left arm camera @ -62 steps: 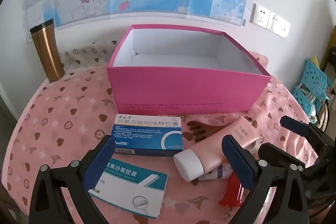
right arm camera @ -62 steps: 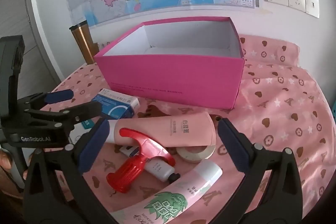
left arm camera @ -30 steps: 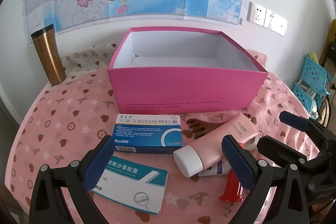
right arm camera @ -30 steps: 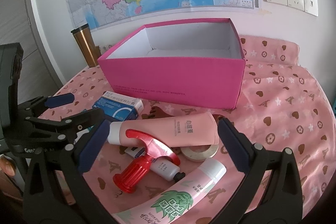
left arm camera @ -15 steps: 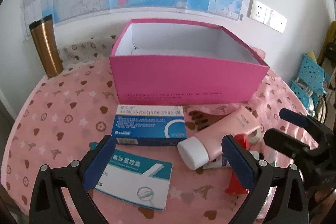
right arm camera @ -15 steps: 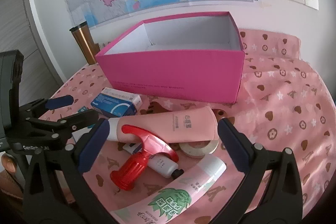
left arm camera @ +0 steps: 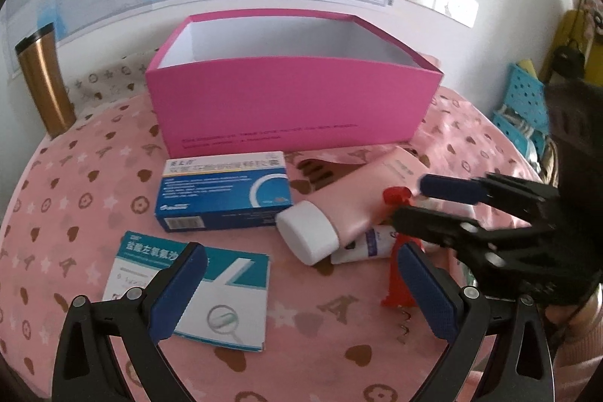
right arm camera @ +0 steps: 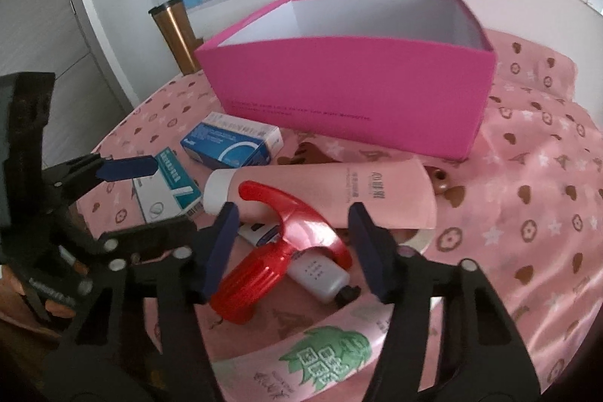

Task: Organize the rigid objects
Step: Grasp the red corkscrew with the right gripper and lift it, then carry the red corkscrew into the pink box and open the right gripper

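A big pink box (right arm camera: pixel 350 93) sits open on a round table with a pink cloth (right arm camera: pixel 546 213) full of hearts and stars. Everything else is told from that box.

Right in front of the box lies a fat pink tube (right arm camera: pixel 339 194) with a white cap, on its side. Leaning on the front of that tube is a red corkscrew (right arm camera: pixel 271 251). A small white bottle (right arm camera: pixel 320 274) with a black cap lies under the corkscrew. A roll of tape (right arm camera: pixel 414 238) peeks out from under the pink tube. Nearest to the person, farthest from the box, lies a tube with green leaves (right arm camera: pixel 312 360) on it.

In front of the box on its left side is a blue medicine box (left arm camera: pixel 226 191). A flat white and teal medicine box (left arm camera: pixel 192 292) lies just in front of that one. A brown metal cup (left arm camera: pixel 41 81) stands to the left of the pink box, by the wall.

The right gripper (right arm camera: pixel 294 247) has just been closing its blue pads. The red corkscrew is between them, but the pads do not squeeze it yet; there is a gap on both sides.

The left gripper (left arm camera: pixel 297 289) is spread wide over the teal medicine box, and it pinches nothing.
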